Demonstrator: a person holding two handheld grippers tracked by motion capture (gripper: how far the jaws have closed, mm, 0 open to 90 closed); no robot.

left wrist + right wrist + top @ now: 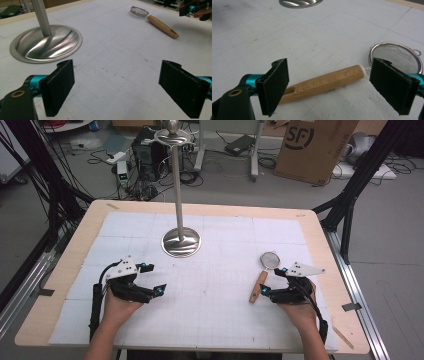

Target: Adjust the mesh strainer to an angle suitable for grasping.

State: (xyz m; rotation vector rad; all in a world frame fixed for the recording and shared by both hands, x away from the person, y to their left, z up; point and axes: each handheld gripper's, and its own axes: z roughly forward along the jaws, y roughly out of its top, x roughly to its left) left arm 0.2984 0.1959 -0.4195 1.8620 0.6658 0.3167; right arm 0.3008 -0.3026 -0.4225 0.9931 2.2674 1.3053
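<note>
Lying flat on the white gridded mat [210, 290] that covers the surface [75, 250], a small strainer [265, 272] is seen at the right side, with its wooden handle [259, 286] pointing toward the person and its round mesh bowl [270, 259] at the far end. The right gripper [276, 281] is held in the person's right hand [300, 307] just beside this handle, low over the mat. In the right gripper view the fingers [274, 86] are spread wide, and the wooden handle [324, 82] is seen lying across the gap between them, on the mat, with no pad pressed on it; the mesh bowl [397, 56] is partly hidden behind the right-side finger. The left gripper [153, 278] is held in the left hand [117, 307] at the left side of the mat, well apart from the strainer. Its fingers [60, 86] are also spread wide, and nothing is held between them, as bare mat is seen in the gap. A metal stand [181, 240] with a round shiny base and a tall upright pole is placed at the far middle of the mat, between the two grippers and farther away. In the left gripper view the base of this stand [47, 43] is seen near, and the strainer [155, 20] is seen far off.
</note>
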